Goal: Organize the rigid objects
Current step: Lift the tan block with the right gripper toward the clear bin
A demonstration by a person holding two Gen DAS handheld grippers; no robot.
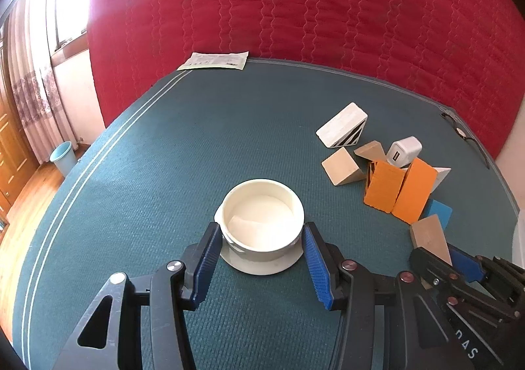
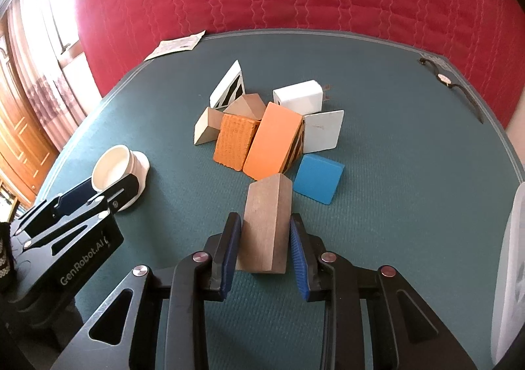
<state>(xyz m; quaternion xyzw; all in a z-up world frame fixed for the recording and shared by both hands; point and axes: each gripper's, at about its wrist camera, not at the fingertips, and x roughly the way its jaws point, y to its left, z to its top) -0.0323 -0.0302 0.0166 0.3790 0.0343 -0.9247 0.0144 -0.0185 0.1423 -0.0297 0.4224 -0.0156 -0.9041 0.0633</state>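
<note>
- Left wrist view: the left gripper [image 1: 262,258] sits at 6 o'clock with its blue pads on either flank of the white bowl [image 1: 262,219], which rests on the green table mat [image 1: 164,156]. The pads look pressed to the bowl's sides, so I judge it is being steadied as the container for the pieces.
- The bowl holds what looks like one pale piece; I cannot tell what it is.
- At 3 o'clock lies the heap of blocks: two orange blocks [image 1: 400,189], a white charger [image 1: 405,150] and a white striped wedge [image 1: 341,125], leaning on one another.
- At 4 o'clock the right gripper [image 1: 439,258] closes on a wooden wedge [image 1: 430,238].

- Right wrist view: the right gripper [image 2: 264,238] is at 6 o'clock, jaws drawn in tight on the wooden wedge [image 2: 267,225], one pad on each long face, the block standing tilted at the near edge of the heap.
- It was likely chosen as the loose, nearest piece.
- A blue block [image 2: 318,178] lies just beside it at 1 o'clock.
- The bowl [image 2: 113,171] waits at 9 o'clock, with the left gripper [image 2: 98,189] around it.
</note>
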